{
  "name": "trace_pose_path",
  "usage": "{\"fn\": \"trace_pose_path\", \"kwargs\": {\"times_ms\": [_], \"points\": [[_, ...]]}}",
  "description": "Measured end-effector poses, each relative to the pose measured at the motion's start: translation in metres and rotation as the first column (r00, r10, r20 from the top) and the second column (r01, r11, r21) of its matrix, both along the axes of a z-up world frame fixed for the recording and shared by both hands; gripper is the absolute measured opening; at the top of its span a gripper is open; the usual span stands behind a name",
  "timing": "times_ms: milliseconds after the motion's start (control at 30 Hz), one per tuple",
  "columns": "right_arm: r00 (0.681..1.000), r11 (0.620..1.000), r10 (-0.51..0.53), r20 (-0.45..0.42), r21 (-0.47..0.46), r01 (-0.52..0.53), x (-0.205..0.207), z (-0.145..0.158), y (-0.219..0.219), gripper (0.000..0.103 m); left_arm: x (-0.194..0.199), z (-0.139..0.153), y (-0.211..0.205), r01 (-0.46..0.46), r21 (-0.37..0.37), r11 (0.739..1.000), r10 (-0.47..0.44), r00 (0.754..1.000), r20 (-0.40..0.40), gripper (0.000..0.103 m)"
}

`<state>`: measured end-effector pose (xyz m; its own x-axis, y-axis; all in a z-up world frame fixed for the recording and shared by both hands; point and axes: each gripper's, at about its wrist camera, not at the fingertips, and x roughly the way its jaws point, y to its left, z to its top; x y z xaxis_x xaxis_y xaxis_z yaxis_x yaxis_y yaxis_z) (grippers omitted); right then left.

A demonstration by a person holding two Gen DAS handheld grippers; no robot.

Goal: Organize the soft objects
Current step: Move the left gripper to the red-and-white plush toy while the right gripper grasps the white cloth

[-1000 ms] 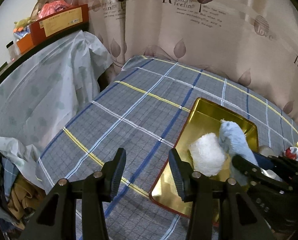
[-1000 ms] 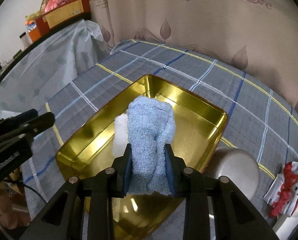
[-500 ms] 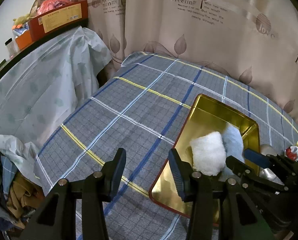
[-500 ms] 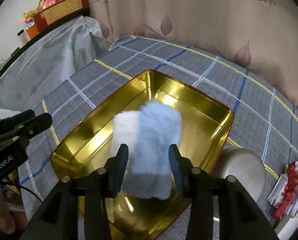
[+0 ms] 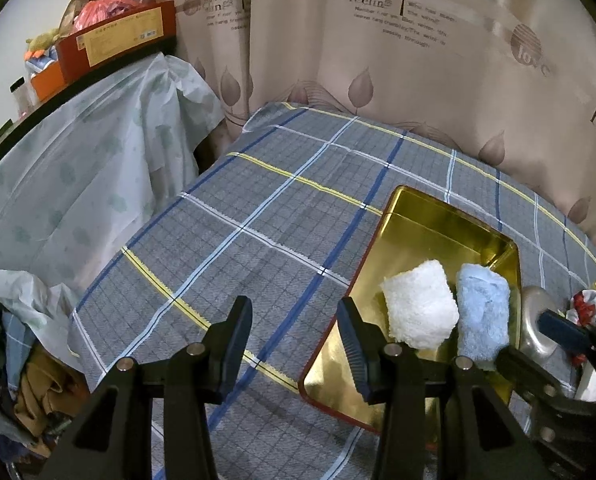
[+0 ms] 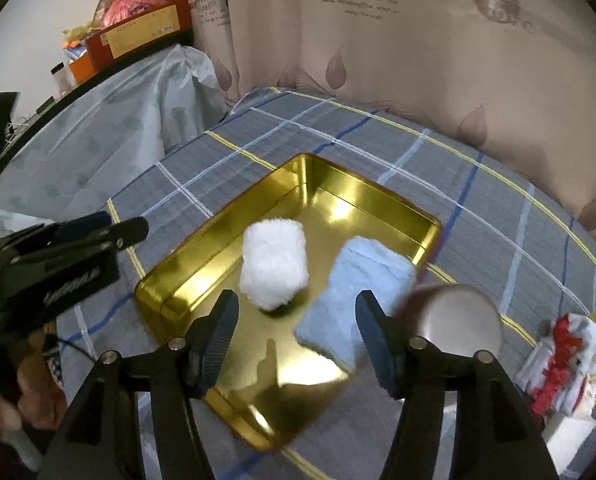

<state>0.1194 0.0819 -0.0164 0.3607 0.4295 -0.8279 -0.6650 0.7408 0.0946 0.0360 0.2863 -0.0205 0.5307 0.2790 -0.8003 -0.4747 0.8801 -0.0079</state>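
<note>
Now blue towel point(image 6: 361, 300) lies in gold tray point(image 6: 234, 236), beside white towel point(image 6: 274, 266). Right gripper point(image 6: 298, 336) has just been opening, jaws apart, nothing clamped. Left gripper point(image 5: 294, 344) apart, empty, over plaid cloth point(image 5: 258, 216). Metal bowl point(image 6: 457, 316) beside tray.

Black grippers point(image 6: 294, 334), ribbed dark-blue fingers point(image 5: 349, 340), silver screws.
</note>
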Motion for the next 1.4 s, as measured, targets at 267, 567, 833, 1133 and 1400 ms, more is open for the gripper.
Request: {"fn": "trace_pose_path", "kwargs": {"times_ms": [267,567,833,1133,1400], "points": [[0.995,0.995,-0.095,0.022,-0.026,0.096,-0.007,0.017,-0.089,0.059,0.004,-0.002,-0.017,0.036,0.033,0.999,-0.036,0.999,-0.011,0.045],[0.955,0.948,-0.294,0.037,-0.118,0.296,0.012,0.025,-0.207,0.077,0.006,-0.003,-0.038,0.088,0.067,0.994,-0.087,0.996,-0.025,0.045],[0.917,0.898,-0.398,-0.025,-0.218,0.383,0.029,-0.005,-0.253,0.095,0.008,-0.006,-0.046,0.114,0.075,0.991,-0.112,0.993,-0.035,0.045],[0.895,0.854,-0.443,-0.060,-0.333,0.400,0.046,-0.049,-0.249,0.097,0.008,-0.006,-0.049,0.123,0.075,0.990,-0.121,0.992,-0.034,0.045],[0.875,0.836,-0.477,-0.088,-0.352,0.421,0.062,-0.063,-0.254,0.095,0.010,-0.009,-0.058,0.146,0.087,0.985,-0.142,0.989,-0.050,0.045]]}}
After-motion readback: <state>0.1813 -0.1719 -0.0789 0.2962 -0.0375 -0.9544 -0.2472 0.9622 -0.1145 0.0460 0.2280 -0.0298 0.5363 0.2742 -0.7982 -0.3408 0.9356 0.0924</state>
